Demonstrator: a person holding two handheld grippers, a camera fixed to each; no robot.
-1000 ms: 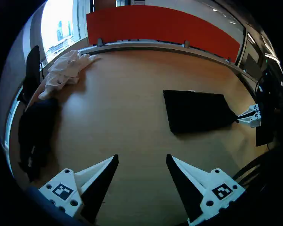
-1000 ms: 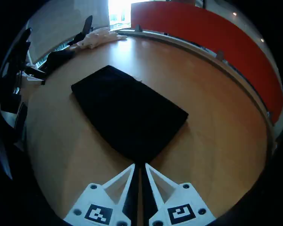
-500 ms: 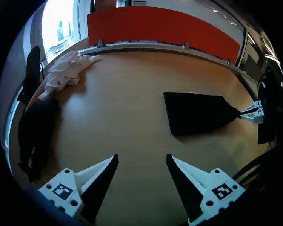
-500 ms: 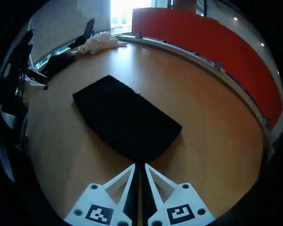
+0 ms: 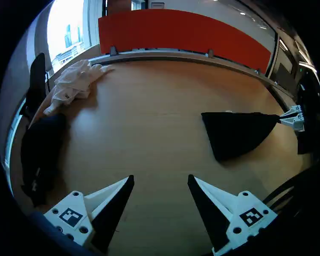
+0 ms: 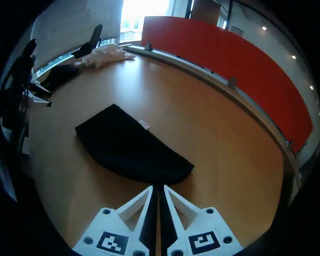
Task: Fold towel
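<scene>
Clamped together, the fingers of the right claw (image 6: 158,187) are being pressed on the near edge of the black towel (image 6: 130,149), with only a thin dark slit being left between them. In the left gripper view the same claw (image 5: 294,117) is being seen far off at the right edge. There the towel (image 5: 237,132) is being drawn to a point at its tips, its wide end being spread towards the middle of the counter (image 5: 151,111). The towel's far part is being borne flat by the wooden counter (image 6: 228,141), and a small pale tag (image 6: 144,124) is being shown at its far edge.

The left claw (image 5: 160,177) is being held wide apart above bare wood, with nothing between its fingers, well apart from the towel.

A crumpled white cloth (image 5: 74,81) is being carried at the counter's far left corner, with a dark bundle (image 5: 40,145) near it along the left edge. A red panel (image 5: 181,30) is being displayed along the counter's far rim.
</scene>
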